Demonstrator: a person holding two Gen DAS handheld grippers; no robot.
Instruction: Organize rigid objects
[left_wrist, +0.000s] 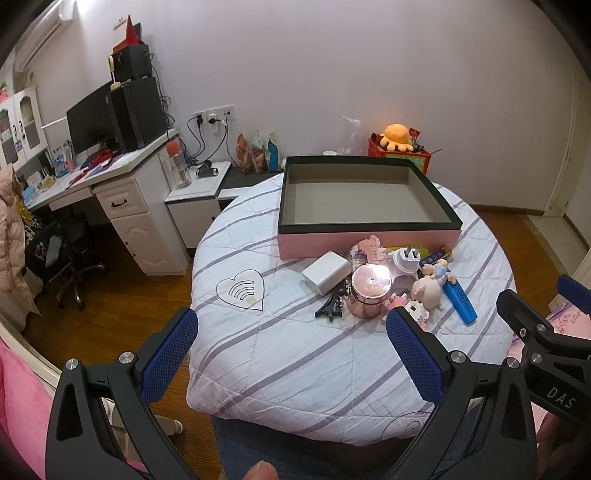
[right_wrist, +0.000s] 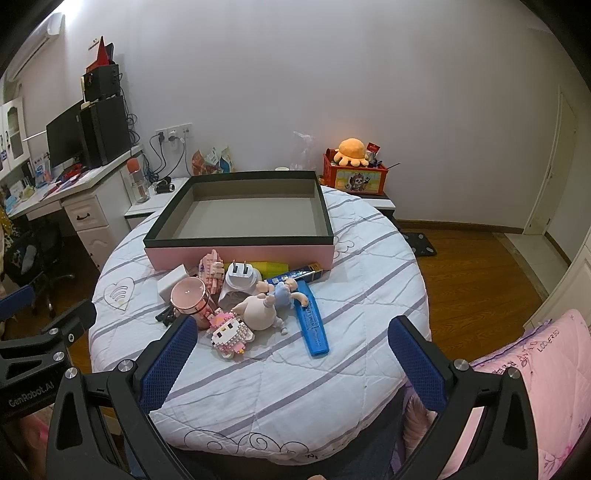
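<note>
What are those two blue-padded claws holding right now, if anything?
Nothing. The left hand-held gripper and right hand-held gripper both hang open above the quilt, short of the toy pile.

Yellow item (right_wrist: 271, 266) half hidden behind charger (right_wrist: 239, 277)

Right gripper (right_wrist: 291, 343) gapes wide at lower frame; a toy pile with pig figurine (right_wrist: 258, 312) sits mid-frame before the empty pink box (right_wrist: 240, 254).

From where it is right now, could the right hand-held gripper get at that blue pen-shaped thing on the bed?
Probably yes. The right hand-held gripper is open, and the blue marker lies flat on the quilt just ahead of it. Nothing sits between them; only the pig figurine crowds its far end.
</note>
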